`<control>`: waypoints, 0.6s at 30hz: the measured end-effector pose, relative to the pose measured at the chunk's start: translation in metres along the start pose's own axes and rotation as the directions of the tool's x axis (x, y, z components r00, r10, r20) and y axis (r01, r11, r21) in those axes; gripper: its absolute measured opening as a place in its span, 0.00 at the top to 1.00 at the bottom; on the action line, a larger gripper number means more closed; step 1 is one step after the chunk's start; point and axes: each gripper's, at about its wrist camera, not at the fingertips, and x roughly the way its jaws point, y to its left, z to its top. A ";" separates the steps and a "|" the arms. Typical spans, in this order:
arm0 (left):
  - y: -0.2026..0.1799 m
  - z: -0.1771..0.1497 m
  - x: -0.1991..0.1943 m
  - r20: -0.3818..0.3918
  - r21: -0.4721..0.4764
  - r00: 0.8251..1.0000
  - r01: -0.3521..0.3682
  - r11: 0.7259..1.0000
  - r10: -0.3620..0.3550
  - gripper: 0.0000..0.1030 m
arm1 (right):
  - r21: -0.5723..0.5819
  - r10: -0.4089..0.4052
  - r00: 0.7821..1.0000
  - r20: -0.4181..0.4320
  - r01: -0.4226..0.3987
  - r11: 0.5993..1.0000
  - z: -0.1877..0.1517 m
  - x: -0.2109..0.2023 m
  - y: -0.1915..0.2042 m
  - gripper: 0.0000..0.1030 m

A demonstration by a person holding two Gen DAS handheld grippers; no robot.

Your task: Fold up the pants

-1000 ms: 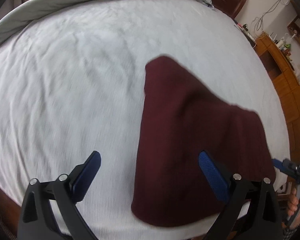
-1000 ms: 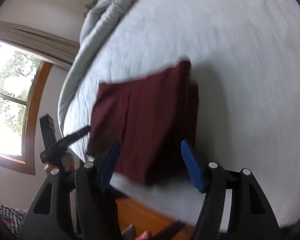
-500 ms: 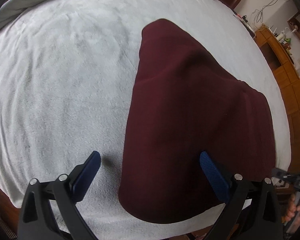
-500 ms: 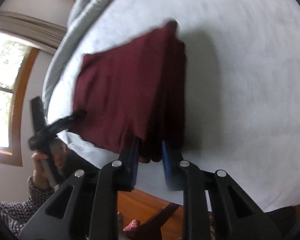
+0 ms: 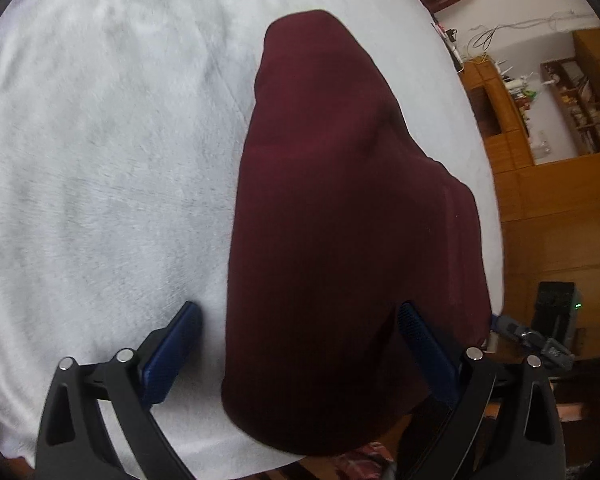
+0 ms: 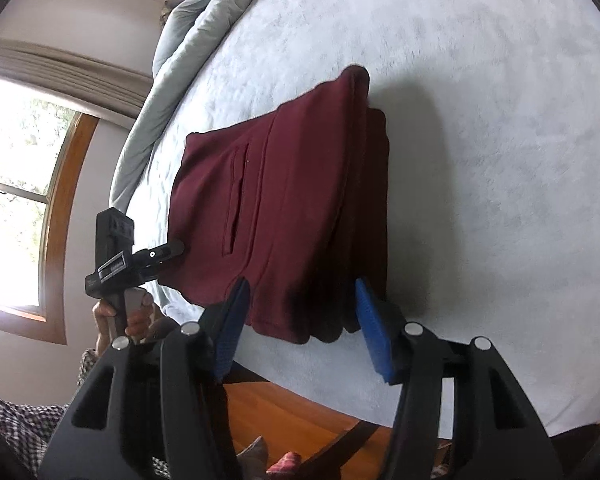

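The dark maroon pants (image 5: 340, 220) lie folded in a thick stack near the edge of the white bed; they also show in the right wrist view (image 6: 292, 208), pocket slit up. My left gripper (image 5: 296, 344) is open, its blue fingers straddling the near-left end of the stack. My right gripper (image 6: 300, 320) is open, its fingers on either side of the stack's near corner, holding nothing. The left gripper also shows in the right wrist view (image 6: 168, 252), at the pants' left edge.
The white bed cover (image 5: 100, 160) spreads wide to the left and far side. A grey duvet (image 6: 188, 32) is bunched along the far edge. Wooden cabinets (image 5: 548, 200) stand to the right. A window (image 6: 16, 200) is on the wall.
My right gripper closed on the stack's near corner half a second ago and has now opened and let it go. The left gripper moved closer, astride the pants' end.
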 end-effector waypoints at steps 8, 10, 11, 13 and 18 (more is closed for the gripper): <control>-0.017 -0.006 -0.023 0.062 -0.004 0.997 0.037 0.999 -0.037 0.61 | 0.035 0.001 1.000 -0.023 0.000 0.999 -0.001 0.007 -0.014 0.44; -0.017 -0.009 -0.035 0.083 -0.025 0.993 0.083 0.996 -0.081 0.63 | 0.030 -0.013 1.000 -0.025 0.013 0.999 -0.002 0.007 -0.015 0.44; -0.015 -0.010 -0.035 0.081 -0.034 0.994 0.081 0.996 -0.078 0.63 | 0.031 -0.013 1.000 -0.027 0.014 0.999 -0.002 0.009 -0.014 0.44; -0.008 -0.013 -0.022 0.062 -0.018 0.998 0.015 1.000 -0.013 0.63 | 0.034 -0.006 0.999 -0.032 0.007 0.999 -0.002 0.012 -0.016 0.42; 0.005 -0.012 -0.016 0.040 -0.024 0.999 -0.007 1.000 0.008 0.44 | 0.019 -0.025 0.999 -0.041 0.026 0.999 0.001 0.016 -0.012 0.36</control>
